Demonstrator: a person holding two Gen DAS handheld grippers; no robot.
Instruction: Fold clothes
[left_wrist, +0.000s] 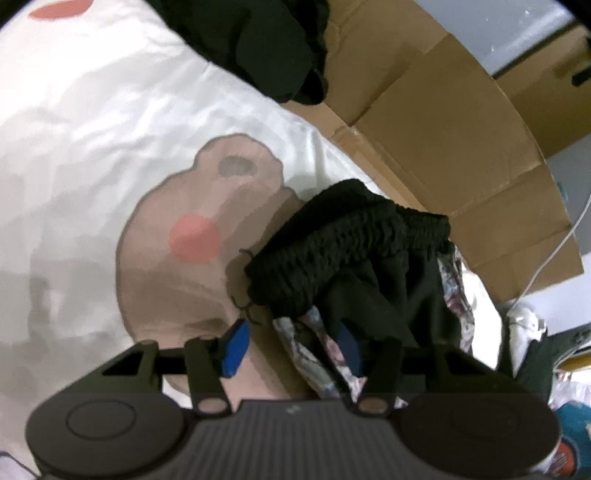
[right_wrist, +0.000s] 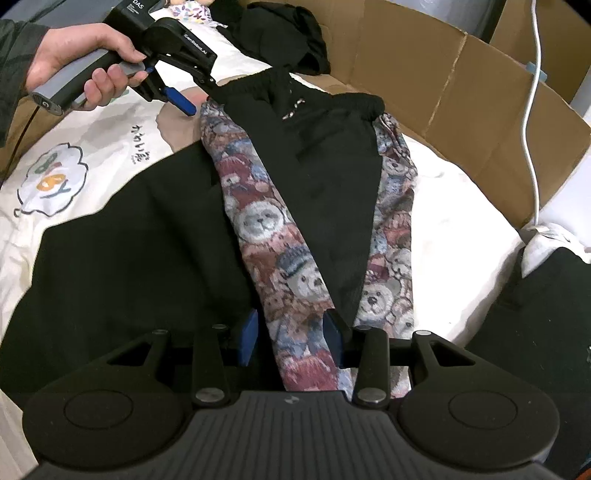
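we see a white sheet (right_wrist: 454, 206) printed with cartoon shapes as the working surface, fenced on its far and right sides by a cardboard wall (right_wrist: 480, 92) that stands just beside the cloth; a white cable (right_wrist: 532, 140) hangs over that wall. bare sheet lies open to the right of the garment and at far left, while a second black garment (right_wrist: 122, 243) covers the near-left part and another dark heap (right_wrist: 280, 33) sits at the far edge against the cardboard.

the trousers (right_wrist: 314, 177) lie stretched between the two tools: black panels, a gathered elastic waistband at the far end, and side strips printed with teddy bears in red, blue and grey.

the left gripper (left_wrist: 291, 345), gripped by a hand (right_wrist: 81, 62), sits at the waistband; its jaws stand partly open with the printed strip and black cloth between them, and we cannot tell whether they pinch it. the right gripper (right_wrist: 291, 334) has its jaws partly open around the bear-print strip, which fills the gap between them and appears held
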